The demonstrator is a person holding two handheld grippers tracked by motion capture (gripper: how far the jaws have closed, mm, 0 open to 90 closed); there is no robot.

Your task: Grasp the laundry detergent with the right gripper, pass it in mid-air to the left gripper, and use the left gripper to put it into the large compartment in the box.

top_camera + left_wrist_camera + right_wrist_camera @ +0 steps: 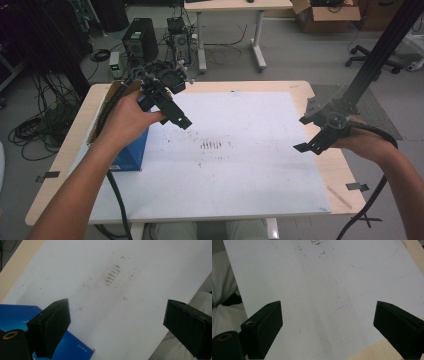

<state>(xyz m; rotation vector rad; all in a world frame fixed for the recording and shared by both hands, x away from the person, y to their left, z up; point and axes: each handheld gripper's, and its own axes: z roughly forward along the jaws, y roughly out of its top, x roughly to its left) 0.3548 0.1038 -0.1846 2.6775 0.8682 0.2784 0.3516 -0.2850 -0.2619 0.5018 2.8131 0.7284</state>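
Observation:
My left gripper (177, 117) hangs above the back left of the white sheet (250, 170), held in a hand, with its jaws wide apart and nothing between them. In the left gripper view the same gripper (115, 325) looks down on the sheet (140, 277) and on a blue box (15, 315) at its lower left. The blue box (129, 152) stands on the table's left side, just below that hand. At the sheet's right edge my right gripper (301, 134) is open and empty; the right gripper view shows this gripper (327, 325) over bare sheet (287, 277).
Dark smudges (210, 145) mark the middle of the sheet. A brown cardboard flap (106, 102) rises behind the blue box. The wooden table (334, 172) edge shows at the right, with black tape (357, 186) on it. Computers, cables and desks stand on the floor beyond.

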